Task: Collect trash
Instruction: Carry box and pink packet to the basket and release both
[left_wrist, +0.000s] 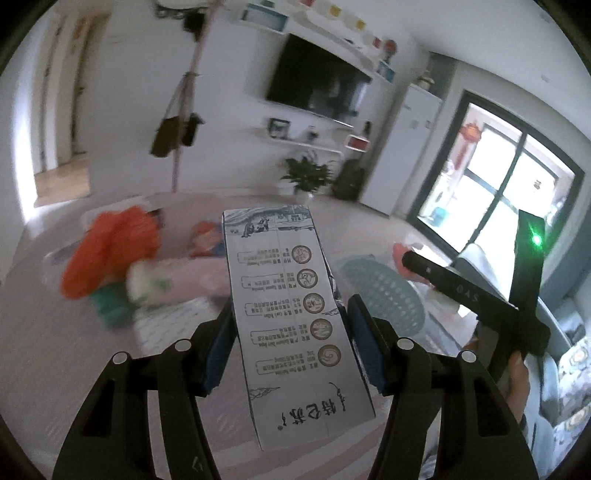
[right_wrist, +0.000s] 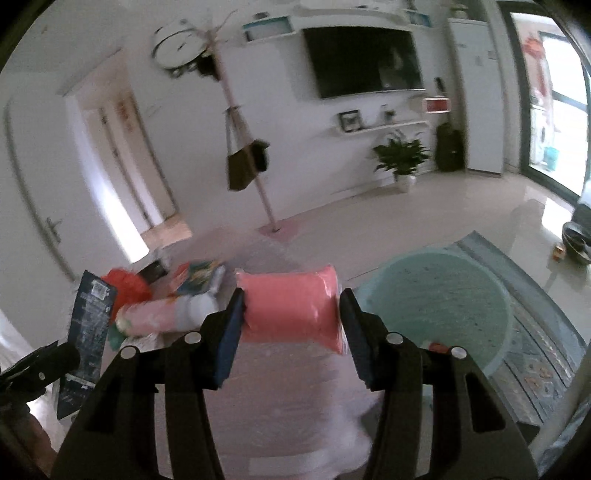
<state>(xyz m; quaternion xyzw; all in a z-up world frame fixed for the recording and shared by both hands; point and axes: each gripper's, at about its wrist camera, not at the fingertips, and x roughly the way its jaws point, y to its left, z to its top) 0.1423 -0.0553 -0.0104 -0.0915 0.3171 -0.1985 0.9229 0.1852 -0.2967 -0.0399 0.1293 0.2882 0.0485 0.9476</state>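
Left tool (left_wrist: 290, 325) clamped on milk carton (left_wrist: 295, 314) — right tool (right_wrist: 291, 321) on pink packet (right_wrist: 291, 308).

White walls w/ dark TV (right_wrist: 364, 61), round clock (right_wrist: 177, 46), coat stand (right_wrist: 243, 147), potted plant (right_wrist: 402, 157); pale glossy floor, bright glass door (left_wrist: 498, 177) at right.

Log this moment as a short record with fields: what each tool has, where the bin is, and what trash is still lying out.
left tool: shut on a tall white printed carton, held off the table
right tool: shut on a pink packet, held off the table
bin: pale green mesh basket on the floor rug, to the right of the table
table: pinkish surface below both tools
trash still out: orange crumpled bag, pink wrapper, colourful packet
image quality: left-over items are blurred
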